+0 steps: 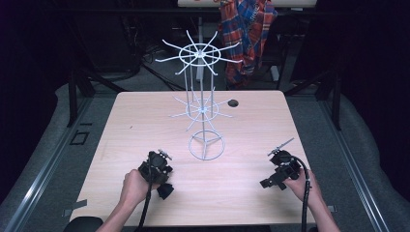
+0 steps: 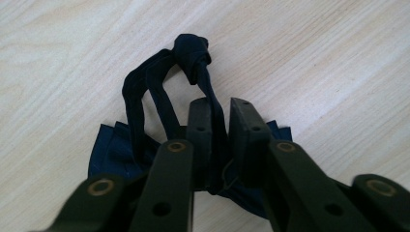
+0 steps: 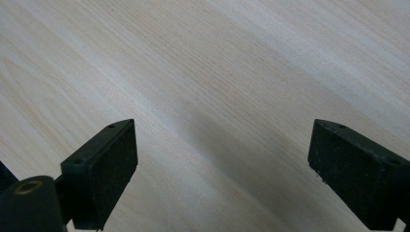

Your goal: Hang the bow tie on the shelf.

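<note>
Left tongs (image 2: pixel 220 121) pinching dark strap (image 2: pixel 212 111) – right tongs (image 3: pixel 222 169) agape, bare table (image 3: pixel 217 72)

Recording lab or studio, lone wooden table (image 1: pixel 145 121), black-draped dark surroundings, metal frame legs (image 1: pixel 72 96), cables on grey floor

The left gripper (image 2: pixel 222 116) is pointing down at the table, its jaws nearly together and pinching. The right gripper (image 3: pixel 222 164) is hanging low with its jaws spread wide apart.
</note>
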